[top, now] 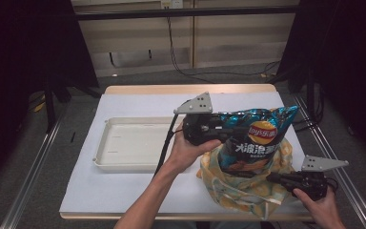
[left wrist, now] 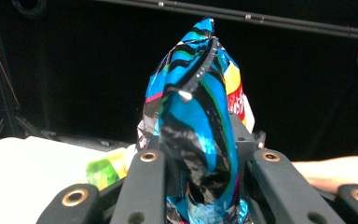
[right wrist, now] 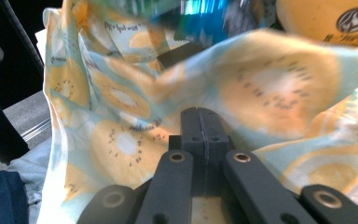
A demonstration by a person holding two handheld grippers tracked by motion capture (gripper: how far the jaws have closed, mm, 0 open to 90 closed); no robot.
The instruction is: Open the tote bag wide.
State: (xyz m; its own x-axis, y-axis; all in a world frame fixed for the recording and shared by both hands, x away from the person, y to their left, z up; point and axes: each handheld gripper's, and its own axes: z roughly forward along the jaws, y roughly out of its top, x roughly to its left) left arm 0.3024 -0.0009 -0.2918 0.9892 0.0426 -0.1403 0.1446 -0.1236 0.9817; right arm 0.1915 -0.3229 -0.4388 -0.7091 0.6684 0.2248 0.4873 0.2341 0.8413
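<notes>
A blue crisp bag (top: 257, 136) with a red and yellow logo stands upright, its lower end inside a cloth bag (top: 240, 191) printed with yellow fruit slices. My left gripper (top: 228, 130) is shut on the crisp bag's left edge. In the left gripper view the crumpled foil of the crisp bag (left wrist: 200, 116) is pinched between the jaws of that gripper (left wrist: 199, 158). My right gripper (top: 270, 177) is shut on the cloth bag's right rim. In the right gripper view that gripper (right wrist: 201, 122) has its jaws pressed together against the printed cloth bag (right wrist: 135, 116).
A white empty tray (top: 124, 164) lies left of the bags on the white table cover (top: 90, 191). A yellow rounded thing with a dark logo (right wrist: 321, 18) shows behind the cloth. The table's front edge is close to the cloth bag.
</notes>
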